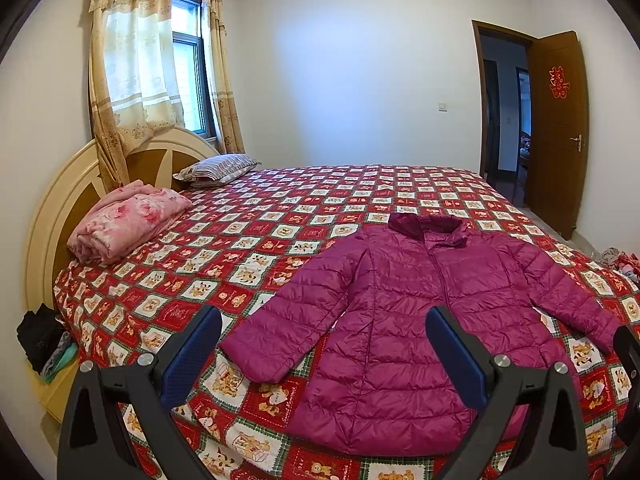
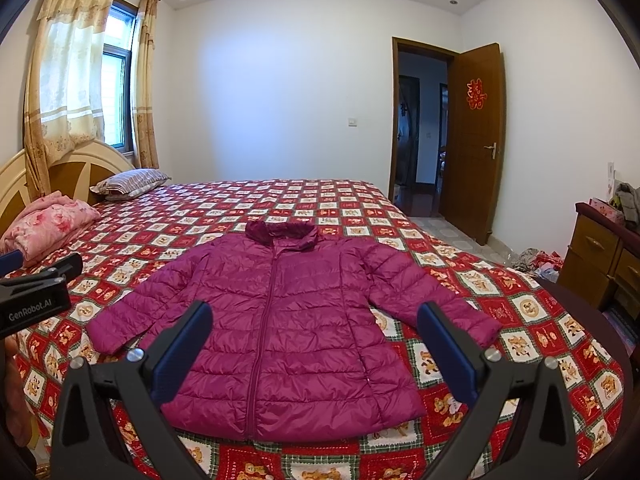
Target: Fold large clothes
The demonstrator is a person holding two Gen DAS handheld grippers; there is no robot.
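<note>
We see the jacket [image 2: 276, 312] flat on the bed [image 2: 520, 320], front up, zipped, sleeves spread, collar toward far wall. Left gripper [image 1: 324, 344] and right gripper [image 2: 314, 340] hover above its hem, both jaws wide apart, holding nothing. Pink blanket [image 1: 128, 224] by headboard

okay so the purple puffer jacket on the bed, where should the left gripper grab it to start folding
Probably the cuff end of the sleeve nearest the left gripper, approached from the bed's near edge. The jacket lies flat, zipped, front up, that sleeve angled out from the body on the quilt, so its thin free end suits the open jaws.
</note>
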